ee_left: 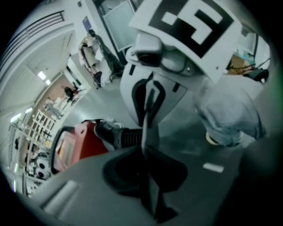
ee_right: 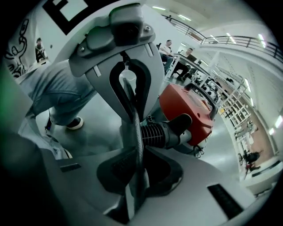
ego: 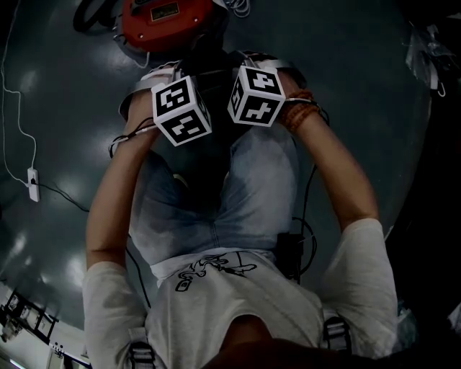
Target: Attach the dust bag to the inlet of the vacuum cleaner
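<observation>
The red vacuum cleaner (ego: 162, 21) stands on the dark floor in front of the person's knees; its red body (ee_left: 75, 143) (ee_right: 185, 106) and black ribbed hose end (ee_right: 161, 132) (ee_left: 124, 137) lie just beyond the jaws. The two grippers face each other, marker cubes (ego: 180, 109) (ego: 256, 94) side by side. A thin grey sheet, the dust bag seen edge-on (ee_left: 149, 123) (ee_right: 132, 128), runs from one pair of jaws to the other. My left gripper (ee_left: 148, 165) is shut on one edge, my right gripper (ee_right: 135, 174) on the opposite edge. The bag is hidden in the head view.
A white power strip (ego: 32, 184) with its cable lies on the floor at the left. The person's jeans-clad legs (ego: 245, 187) and a shoe (ee_right: 73, 122) are close behind the grippers. People sit at a desk (ee_right: 177, 53) far off, with shelving (ee_left: 37, 132) along the walls.
</observation>
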Action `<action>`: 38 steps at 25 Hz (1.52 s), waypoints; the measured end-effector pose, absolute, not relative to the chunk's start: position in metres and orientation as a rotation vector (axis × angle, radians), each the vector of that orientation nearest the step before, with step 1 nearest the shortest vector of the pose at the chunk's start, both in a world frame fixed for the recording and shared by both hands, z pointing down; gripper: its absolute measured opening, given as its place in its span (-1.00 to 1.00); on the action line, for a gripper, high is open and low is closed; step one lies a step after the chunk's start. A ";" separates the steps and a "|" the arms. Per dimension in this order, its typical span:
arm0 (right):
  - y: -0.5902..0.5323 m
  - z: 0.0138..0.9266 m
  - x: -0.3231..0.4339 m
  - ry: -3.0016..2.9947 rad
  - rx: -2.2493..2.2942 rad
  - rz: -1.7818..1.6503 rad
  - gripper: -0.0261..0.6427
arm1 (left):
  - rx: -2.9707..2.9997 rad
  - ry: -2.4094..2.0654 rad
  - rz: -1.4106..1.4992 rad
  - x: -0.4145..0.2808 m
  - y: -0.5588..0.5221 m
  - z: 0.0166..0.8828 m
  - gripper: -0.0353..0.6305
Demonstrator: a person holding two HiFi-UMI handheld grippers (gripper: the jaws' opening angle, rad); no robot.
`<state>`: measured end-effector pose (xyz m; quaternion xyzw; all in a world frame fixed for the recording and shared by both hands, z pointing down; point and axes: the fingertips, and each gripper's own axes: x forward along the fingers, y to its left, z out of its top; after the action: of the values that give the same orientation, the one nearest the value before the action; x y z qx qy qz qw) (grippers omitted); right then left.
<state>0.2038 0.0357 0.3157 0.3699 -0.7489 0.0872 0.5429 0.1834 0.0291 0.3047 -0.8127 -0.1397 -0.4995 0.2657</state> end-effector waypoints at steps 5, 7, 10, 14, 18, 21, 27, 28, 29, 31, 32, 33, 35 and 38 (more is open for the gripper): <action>0.034 0.305 0.207 -1.795 0.907 0.226 -0.81 | -2.174 -0.385 -1.346 0.188 0.023 0.299 -0.78; 0.029 0.304 0.204 -1.762 0.870 0.167 -0.81 | -2.241 -0.356 -1.349 0.183 0.017 0.305 -0.79; 0.026 0.306 0.202 -1.770 0.868 0.165 -0.81 | -2.261 -0.331 -1.342 0.182 0.014 0.309 -0.78; 0.032 0.311 0.210 -1.851 0.938 0.282 -0.81 | -2.147 -0.353 -1.326 0.192 0.017 0.303 -0.77; 0.027 0.312 0.213 -1.772 0.879 0.189 -0.81 | -2.194 -0.348 -1.317 0.193 0.016 0.306 -0.79; 0.022 0.313 0.212 -1.705 0.811 0.088 -0.81 | -2.283 -0.340 -1.318 0.190 0.014 0.308 -0.81; 0.026 0.317 0.222 -1.953 1.007 0.441 -0.81 | -2.134 -0.364 -1.345 0.203 0.013 0.308 -0.78; 0.027 0.315 0.222 -1.966 1.013 0.463 -0.80 | -2.149 -0.379 -1.352 0.204 0.013 0.308 -0.78; 0.028 0.313 0.222 -1.958 1.007 0.446 -0.80 | -2.185 -0.393 -1.356 0.204 0.014 0.308 -0.78; 0.029 0.306 0.220 -1.915 0.976 0.361 -0.80 | -2.271 -0.405 -1.356 0.201 0.013 0.306 -0.79; 0.028 0.303 0.219 -1.897 0.962 0.325 -0.80 | -2.302 -0.401 -1.354 0.199 0.012 0.305 -0.79; 0.028 0.300 0.219 -1.886 0.949 0.302 -0.80 | -2.320 -0.392 -1.351 0.197 0.011 0.304 -0.79; 0.029 0.295 0.219 -1.877 0.924 0.282 -0.80 | -2.337 -0.376 -1.348 0.196 0.011 0.304 -0.80; 0.029 0.292 0.222 -1.885 0.898 0.294 -0.80 | -2.336 -0.370 -1.341 0.197 0.010 0.305 -0.80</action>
<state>0.2216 0.0294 0.2923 0.3704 -0.7774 0.1214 0.4936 0.1968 0.0104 0.3052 -0.8400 -0.1330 -0.4824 0.2099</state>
